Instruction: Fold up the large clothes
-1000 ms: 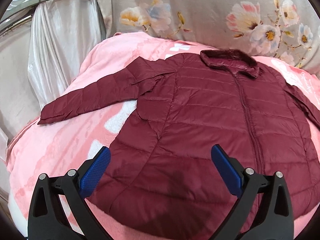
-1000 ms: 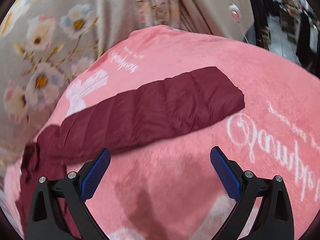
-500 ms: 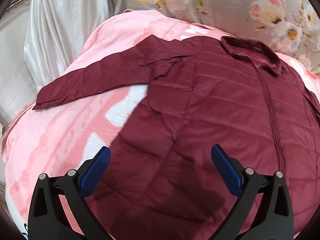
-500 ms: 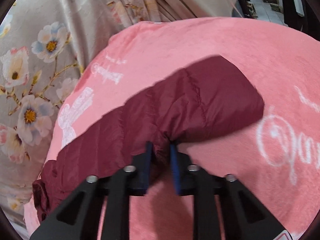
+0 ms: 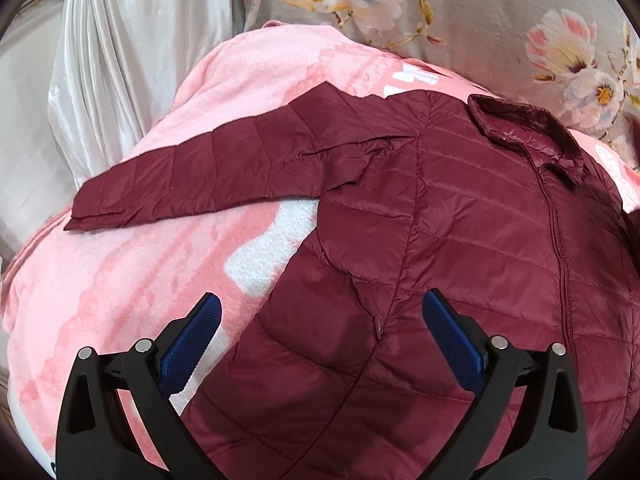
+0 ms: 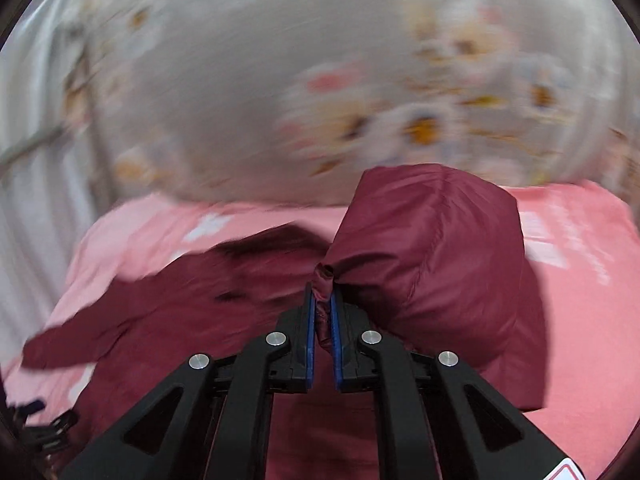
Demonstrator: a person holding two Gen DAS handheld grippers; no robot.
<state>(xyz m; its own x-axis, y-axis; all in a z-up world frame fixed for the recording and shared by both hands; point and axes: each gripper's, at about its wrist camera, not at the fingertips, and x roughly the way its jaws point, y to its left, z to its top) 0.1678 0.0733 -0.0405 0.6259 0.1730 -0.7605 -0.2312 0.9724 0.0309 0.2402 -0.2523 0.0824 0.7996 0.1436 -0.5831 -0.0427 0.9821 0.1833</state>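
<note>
A maroon quilted jacket lies front up on a pink blanket, collar at the far side. Its left sleeve stretches out flat to the left. My left gripper is open and empty, hovering over the jacket's lower left side. My right gripper is shut on the jacket's right sleeve and holds it lifted off the blanket, swung over toward the jacket body. The right wrist view is motion-blurred.
A grey floral curtain hangs behind the bed, and it also shows in the right wrist view. A white satin drape hangs at the far left. The blanket drops away at its left edge.
My right gripper closed on the right sleeve, lifted it and swung it toward the jacket body. My left gripper moved closer over the jacket's left side, still open.
</note>
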